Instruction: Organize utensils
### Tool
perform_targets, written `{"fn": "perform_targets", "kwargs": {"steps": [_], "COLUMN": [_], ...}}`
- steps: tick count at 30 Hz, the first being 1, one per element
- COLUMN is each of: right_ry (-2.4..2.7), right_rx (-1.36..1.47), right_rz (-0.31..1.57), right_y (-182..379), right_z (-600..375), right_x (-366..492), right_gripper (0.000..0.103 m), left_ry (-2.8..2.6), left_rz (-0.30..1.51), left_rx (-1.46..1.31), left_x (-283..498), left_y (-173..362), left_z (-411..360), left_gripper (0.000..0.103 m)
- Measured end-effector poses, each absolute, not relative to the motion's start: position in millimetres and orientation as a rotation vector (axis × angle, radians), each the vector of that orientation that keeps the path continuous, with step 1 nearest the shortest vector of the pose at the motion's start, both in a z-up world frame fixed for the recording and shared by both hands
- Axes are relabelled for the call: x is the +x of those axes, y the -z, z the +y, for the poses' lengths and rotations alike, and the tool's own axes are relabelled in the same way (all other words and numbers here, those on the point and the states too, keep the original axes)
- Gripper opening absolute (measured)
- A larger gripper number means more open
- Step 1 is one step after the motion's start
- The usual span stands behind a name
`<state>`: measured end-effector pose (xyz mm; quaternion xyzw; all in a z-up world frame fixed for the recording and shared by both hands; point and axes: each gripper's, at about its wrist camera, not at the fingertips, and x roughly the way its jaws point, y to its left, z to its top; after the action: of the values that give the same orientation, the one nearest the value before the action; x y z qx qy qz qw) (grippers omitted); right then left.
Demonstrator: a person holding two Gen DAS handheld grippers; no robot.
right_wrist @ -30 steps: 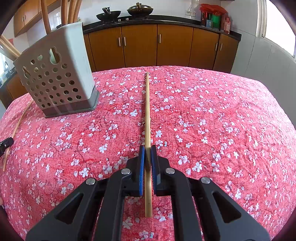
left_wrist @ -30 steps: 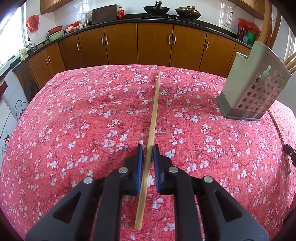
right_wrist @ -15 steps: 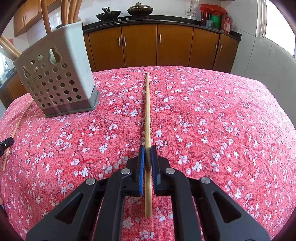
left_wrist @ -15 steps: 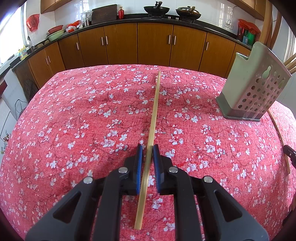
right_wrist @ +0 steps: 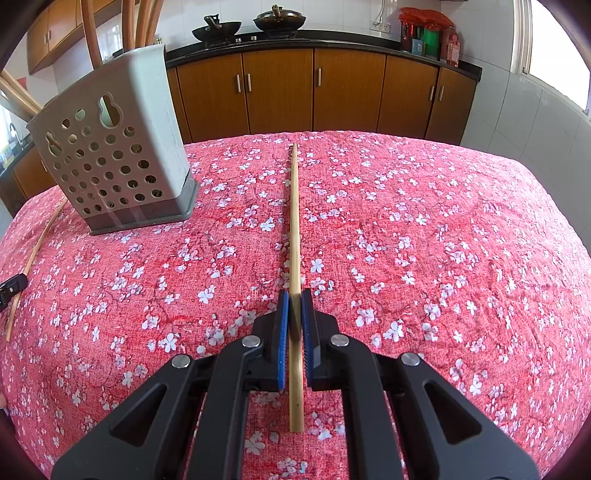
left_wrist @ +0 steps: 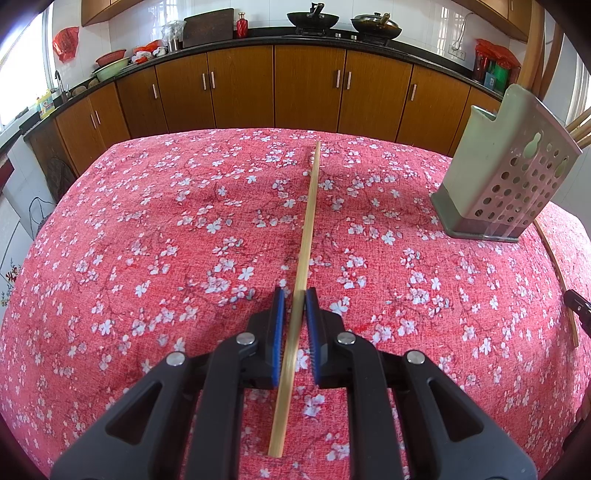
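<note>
- Left tongs [left_wrist: 293, 299] were closed down on the left chopstick [left_wrist: 310, 206], pinching it near its six o'clock end. The stick sat slightly askew between the pads, so I judged the hold less square than the other one.
- Right tongs [right_wrist: 294, 295] were pressed together on the right chopstick [right_wrist: 294, 214], also close to its near end. The pads were tight on both sides and the stick ran straight between them.
- Gripping near the end probably left the long free part clear, so the far tip could be swung up and dropped in first.
- Both chopsticks pointed away toward twelve o'clock over the flowered tablecloth [left_wrist: 147, 240]. I could not tell whether they lay on the cloth or were just clear of it.
- Between the two sticks stood the holder [left_wrist: 491, 177], at two o'clock from the left tongs and ten o'clock from the right. Each stick therefore looked to have a short trip inward.
- Wooden handles [right_wrist: 90, 33] stood up out of the holder's top, so part of the sorting seemed done and these two sticks remained.
- At twelve o'clock, beyond the table, were the cupboards [left_wrist: 306, 88], with woks [left_wrist: 313, 16] on the counter above them, well apart from the work.
</note>
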<state>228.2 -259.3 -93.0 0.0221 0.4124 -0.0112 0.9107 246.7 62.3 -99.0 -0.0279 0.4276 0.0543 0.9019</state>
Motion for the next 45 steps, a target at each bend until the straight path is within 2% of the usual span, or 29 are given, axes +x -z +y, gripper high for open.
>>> {"fn": "perform_targets", "kwargs": {"steps": [12,14,18,22,33,45], "right_ry": [-0.003,-0.008,-0.008,-0.009,-0.038,-0.088], "right_rx": [0.069,0.070,0.081,0.099,0.158,0.158], "right_rz": [0.851,0.850,0.819,0.718,0.457,0.424], "right_y": [90.8,90.7,81.4,49.0,-36.5,-54.8], "right_z": [-265.8,-267.1,-270.5,-277.9,-283.8,-268.9], "right_x": [214.1,211.9,206.1,193.1,167.3,167.8], "right_gripper": [0.008,0.008,0.008,0.008,0.008,0.008], "left_ry": [-0.089,-0.081,-0.066,-0.049,0.043,0.073], "left_rz": [0.890,0.885,0.879,0.805,0.510,0.486], "left_rx": [-0.005,-0.006,0.015,0.025,-0.095,-0.102], "left_x": [228.6,224.4,217.6,206.0,176.3,179.2], "left_y": [98.6,98.8,96.3,71.3,-40.5,-57.6], "left_z": [62.6,61.6,58.5,51.5,40.4,39.5], "left_gripper": [0.015,0.010,0.009,0.008,0.008,0.008]}}
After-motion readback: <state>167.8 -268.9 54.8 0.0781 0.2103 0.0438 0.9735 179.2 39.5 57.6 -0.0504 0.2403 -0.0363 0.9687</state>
